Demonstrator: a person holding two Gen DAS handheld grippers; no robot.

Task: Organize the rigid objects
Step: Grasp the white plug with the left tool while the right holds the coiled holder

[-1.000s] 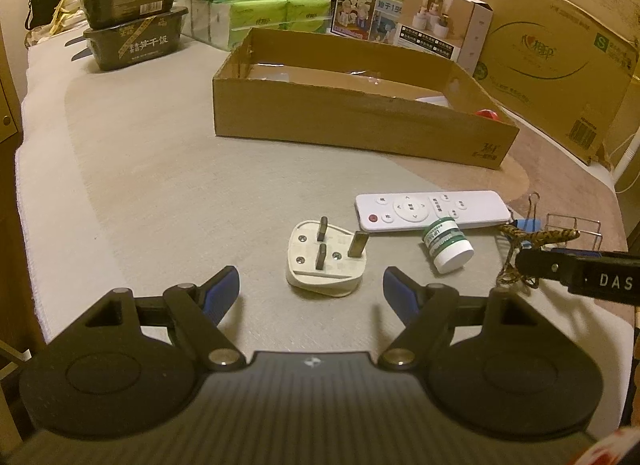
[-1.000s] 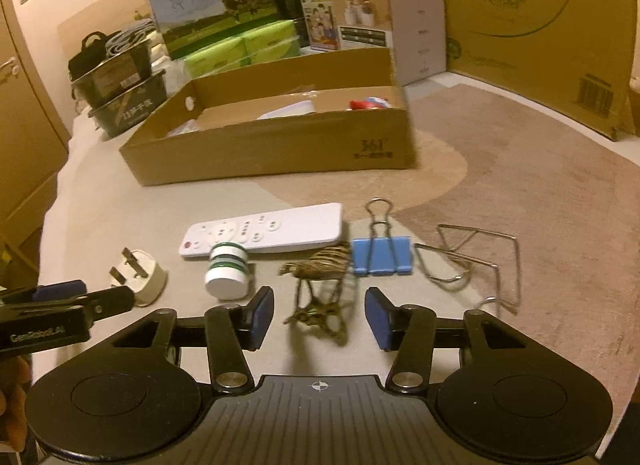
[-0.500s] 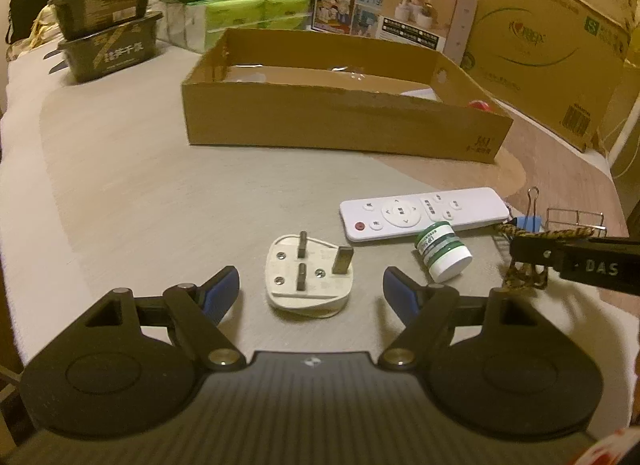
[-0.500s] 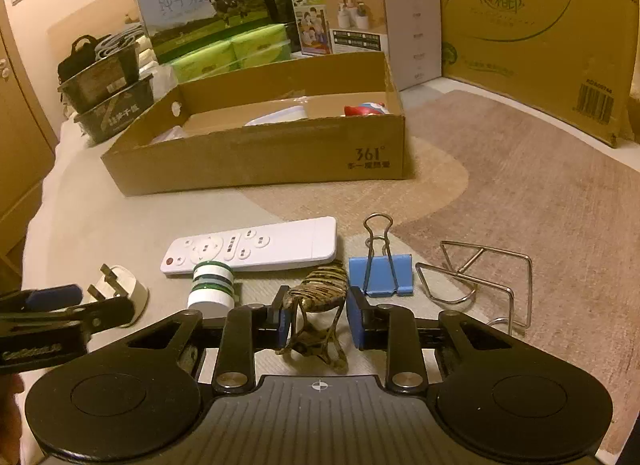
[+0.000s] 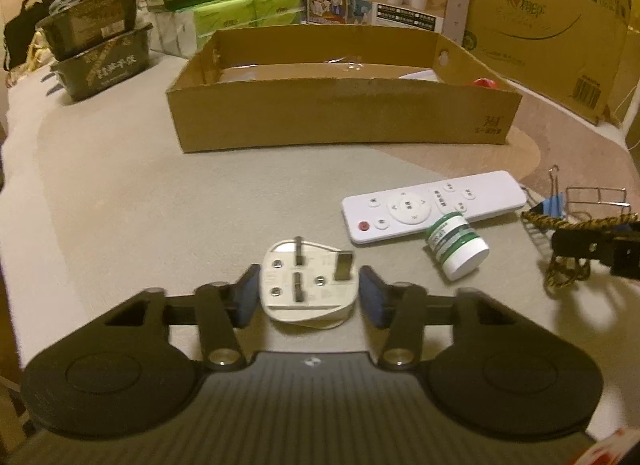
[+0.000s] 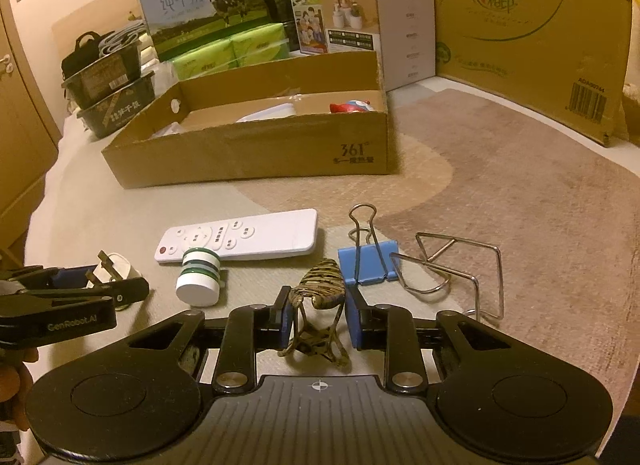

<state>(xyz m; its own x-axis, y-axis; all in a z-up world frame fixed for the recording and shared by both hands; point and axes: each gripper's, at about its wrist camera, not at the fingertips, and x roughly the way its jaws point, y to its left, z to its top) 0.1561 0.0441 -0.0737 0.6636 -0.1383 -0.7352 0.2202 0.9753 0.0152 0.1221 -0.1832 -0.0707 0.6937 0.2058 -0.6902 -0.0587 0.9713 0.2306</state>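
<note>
A white three-pin plug (image 5: 304,285) lies pins-up on the grey cloth between the fingers of my left gripper (image 5: 308,297). Its jaws are closing and the blue pads (image 5: 246,297) touch the plug's sides. My right gripper (image 6: 318,321) is shut on a camouflage braided cord (image 6: 320,289), which rests on the cloth. From the left wrist view the cord (image 5: 568,221) shows at the right edge with the right gripper's black fingers (image 5: 592,241) around it. An open cardboard tray (image 6: 248,153) stands behind the loose items.
A white remote (image 6: 240,235), a small green-and-white bottle (image 6: 198,277) on its side, a blue binder clip (image 6: 368,261) and a bent wire frame (image 6: 460,265) lie close by. The tray holds a red-and-blue item (image 6: 352,106). Cartons and dark tubs line the back.
The left gripper moved forward over the plug and its jaws closed in to the plug's sides. The right jaws closed on the cord and stayed put.
</note>
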